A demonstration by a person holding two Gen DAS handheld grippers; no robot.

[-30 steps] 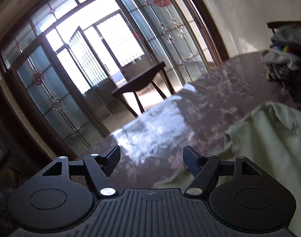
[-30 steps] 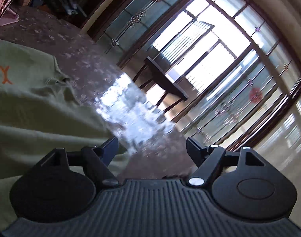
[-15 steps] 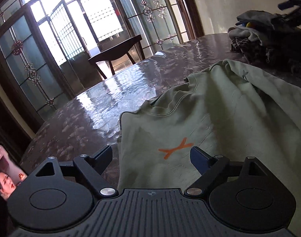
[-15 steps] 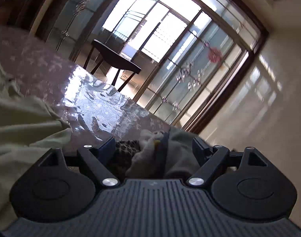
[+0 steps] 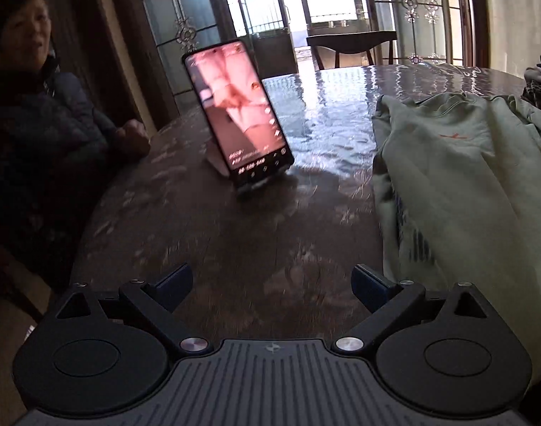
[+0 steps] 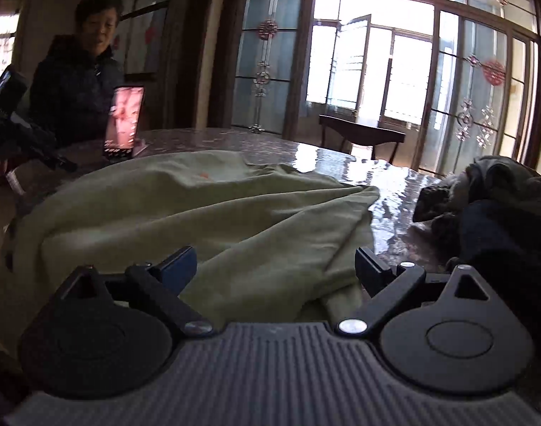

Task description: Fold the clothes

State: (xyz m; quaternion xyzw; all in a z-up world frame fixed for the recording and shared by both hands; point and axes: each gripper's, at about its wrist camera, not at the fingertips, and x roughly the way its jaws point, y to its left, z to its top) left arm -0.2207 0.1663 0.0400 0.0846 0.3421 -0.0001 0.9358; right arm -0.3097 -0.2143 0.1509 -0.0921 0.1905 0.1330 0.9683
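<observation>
Both tools are opening, nothing between them: left tool [image 5: 272, 285], right tool [image 6: 276, 266]. Green sweatshirt [image 6: 206, 213] on the desk [image 5: 235, 248] looks soft, floppy; pinch its hem corners.

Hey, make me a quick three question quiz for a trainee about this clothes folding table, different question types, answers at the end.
1. True or false: the left gripper is clamped on the green sweatshirt.
2. Multiple choice: what stands propped on the table in front of the seated person? A) a lit phone B) a mug C) a lamp
3. Fill in: in the right wrist view, the pile of dark clothes lies to the ____ of the green sweatshirt.

Key: 1 false, both the left gripper and the right gripper are opening with nothing pressed between the pads; 2 A, the phone; 3 right.
</observation>
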